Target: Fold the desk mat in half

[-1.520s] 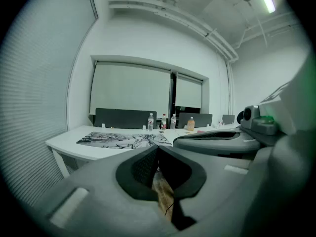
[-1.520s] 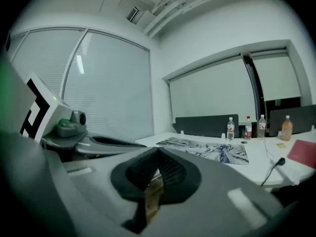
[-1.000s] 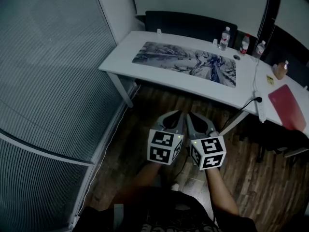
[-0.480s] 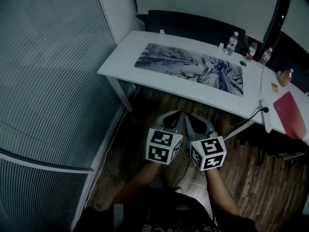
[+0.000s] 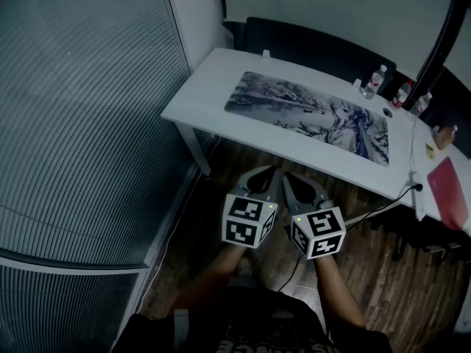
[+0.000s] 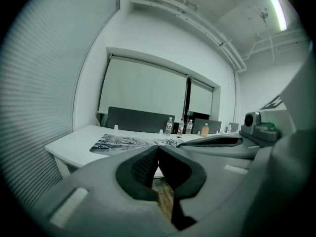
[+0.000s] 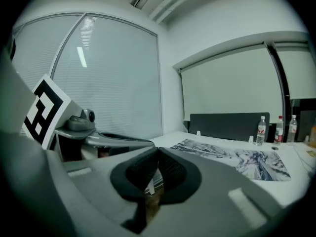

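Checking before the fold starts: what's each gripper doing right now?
Left gripper: jaws closed, holding nothing.
Right gripper: jaws closed, holding nothing.

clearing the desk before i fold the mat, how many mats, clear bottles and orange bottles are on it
desk mat: 1
clear bottles: 3
orange bottle: 1
total: 5

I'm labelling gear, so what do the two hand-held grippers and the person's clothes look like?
The left hand-held gripper and the right hand-held gripper are grey tapering shells with dark textured pads; each carries a white cube of black square markers. The person wears a dark printed top.
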`<action>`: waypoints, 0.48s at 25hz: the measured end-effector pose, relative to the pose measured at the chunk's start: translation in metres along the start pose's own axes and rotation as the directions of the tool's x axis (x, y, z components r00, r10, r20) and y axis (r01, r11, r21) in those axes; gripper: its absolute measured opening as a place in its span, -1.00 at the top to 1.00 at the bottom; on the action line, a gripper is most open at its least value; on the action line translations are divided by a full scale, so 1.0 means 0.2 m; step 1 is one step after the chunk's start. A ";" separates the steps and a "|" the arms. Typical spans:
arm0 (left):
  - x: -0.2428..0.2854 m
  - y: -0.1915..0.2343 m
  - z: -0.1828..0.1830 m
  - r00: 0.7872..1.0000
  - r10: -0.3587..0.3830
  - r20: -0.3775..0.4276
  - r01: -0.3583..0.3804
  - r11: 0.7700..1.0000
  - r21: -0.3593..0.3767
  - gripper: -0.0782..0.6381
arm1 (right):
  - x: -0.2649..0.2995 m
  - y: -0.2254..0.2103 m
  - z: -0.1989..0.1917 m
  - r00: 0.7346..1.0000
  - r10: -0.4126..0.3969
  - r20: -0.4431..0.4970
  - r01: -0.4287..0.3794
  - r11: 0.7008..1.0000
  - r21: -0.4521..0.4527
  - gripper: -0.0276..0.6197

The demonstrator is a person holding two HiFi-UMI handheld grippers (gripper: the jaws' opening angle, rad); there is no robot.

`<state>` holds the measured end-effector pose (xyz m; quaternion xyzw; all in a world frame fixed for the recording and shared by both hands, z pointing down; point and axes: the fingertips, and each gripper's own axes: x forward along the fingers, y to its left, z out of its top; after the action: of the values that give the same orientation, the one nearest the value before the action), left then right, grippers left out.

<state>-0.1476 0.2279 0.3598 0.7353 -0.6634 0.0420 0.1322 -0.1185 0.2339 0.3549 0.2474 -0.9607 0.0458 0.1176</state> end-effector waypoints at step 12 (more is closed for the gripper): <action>-0.12 0.56 0.04 0.996 0.087 0.018 -0.086 0.996 -0.032 0.77 | 0.47 0.33 0.09 0.995 0.098 -0.024 -0.099 0.993 -0.062 0.91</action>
<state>-0.2615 0.2394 0.3622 0.7041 -0.6965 0.0303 0.1353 -0.2332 0.2446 0.3578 0.1953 -0.9714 0.0235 0.1328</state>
